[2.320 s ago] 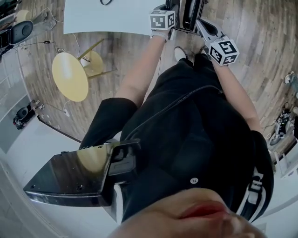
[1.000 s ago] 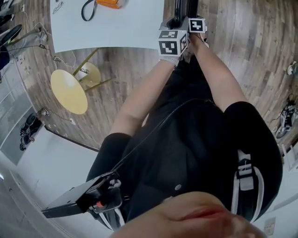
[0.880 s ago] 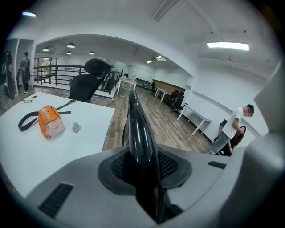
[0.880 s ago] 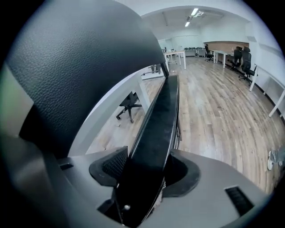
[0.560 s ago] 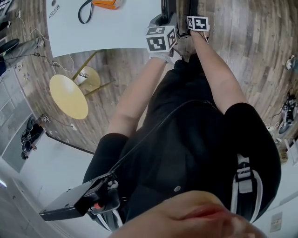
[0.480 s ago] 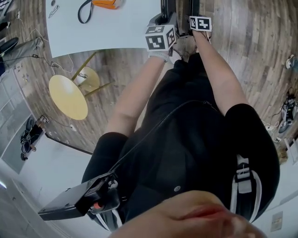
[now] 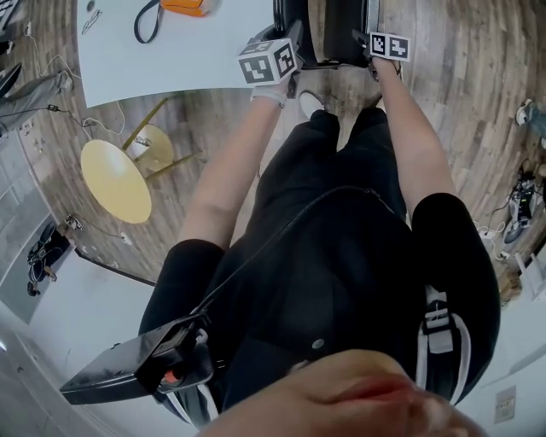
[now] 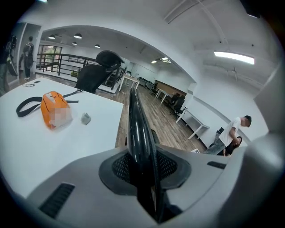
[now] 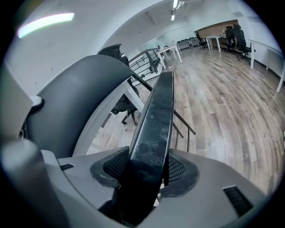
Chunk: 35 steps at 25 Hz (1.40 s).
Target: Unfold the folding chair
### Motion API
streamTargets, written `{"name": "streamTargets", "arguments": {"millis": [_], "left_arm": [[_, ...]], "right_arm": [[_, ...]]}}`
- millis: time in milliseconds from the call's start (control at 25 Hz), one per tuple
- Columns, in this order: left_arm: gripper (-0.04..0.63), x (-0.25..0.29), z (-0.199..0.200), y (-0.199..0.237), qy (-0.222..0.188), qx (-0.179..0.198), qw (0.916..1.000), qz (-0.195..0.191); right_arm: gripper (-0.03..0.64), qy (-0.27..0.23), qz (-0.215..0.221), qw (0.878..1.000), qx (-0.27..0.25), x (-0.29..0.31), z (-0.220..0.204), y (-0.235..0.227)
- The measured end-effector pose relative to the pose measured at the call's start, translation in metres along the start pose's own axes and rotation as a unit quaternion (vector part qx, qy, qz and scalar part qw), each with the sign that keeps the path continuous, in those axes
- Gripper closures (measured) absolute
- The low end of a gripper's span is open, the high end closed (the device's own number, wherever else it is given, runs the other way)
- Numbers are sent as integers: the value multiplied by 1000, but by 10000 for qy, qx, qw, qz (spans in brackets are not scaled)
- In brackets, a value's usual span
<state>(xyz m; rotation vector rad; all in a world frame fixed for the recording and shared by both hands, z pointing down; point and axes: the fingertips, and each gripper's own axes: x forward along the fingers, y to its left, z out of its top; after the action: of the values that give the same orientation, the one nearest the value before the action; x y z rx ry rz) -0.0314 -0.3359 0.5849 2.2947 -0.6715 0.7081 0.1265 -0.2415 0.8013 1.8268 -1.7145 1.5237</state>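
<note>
The black folding chair [image 7: 344, 29] stands in front of the person, at the top of the head view, with its two panels spread a little apart. My left gripper [image 7: 284, 56] is shut on the thin glossy edge of one panel [image 8: 138, 129], which runs straight out between its pads. My right gripper [image 7: 374, 48] is shut on the broader, mottled black panel edge [image 9: 153, 129]. A curved dark grey chair surface [image 9: 73, 102] rises just left of that grip.
A white table [image 7: 183, 60] lies to the left with an orange pouch [image 8: 54, 109] and a black strap [image 7: 147, 21] on it. A yellow round stool [image 7: 115, 179] stands on the wooden floor at left. An office chair [image 8: 100, 71] sits beyond the table; people [image 8: 231, 133] stand far right.
The two grippers have drawn apart, left one to the left and right one to the right. The chair's two black panels have separated, with floor showing between them.
</note>
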Motion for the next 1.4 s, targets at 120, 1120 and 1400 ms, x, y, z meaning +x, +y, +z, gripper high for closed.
{"name": "streamTargets", "arguments": {"millis": [120, 1120, 1400], "left_arm": [[517, 4, -3, -5, -35, -58, 10000, -10], [515, 68, -57, -84, 134, -138, 9998, -85], [515, 88, -74, -102, 84, -110, 9996, -253]], "right_arm": [[399, -126, 239, 9996, 127, -8, -4, -18], [399, -140, 2723, 9544, 1216, -46, -79, -272], [399, -84, 2935, 9471, 1298, -42, -104, -330]]}}
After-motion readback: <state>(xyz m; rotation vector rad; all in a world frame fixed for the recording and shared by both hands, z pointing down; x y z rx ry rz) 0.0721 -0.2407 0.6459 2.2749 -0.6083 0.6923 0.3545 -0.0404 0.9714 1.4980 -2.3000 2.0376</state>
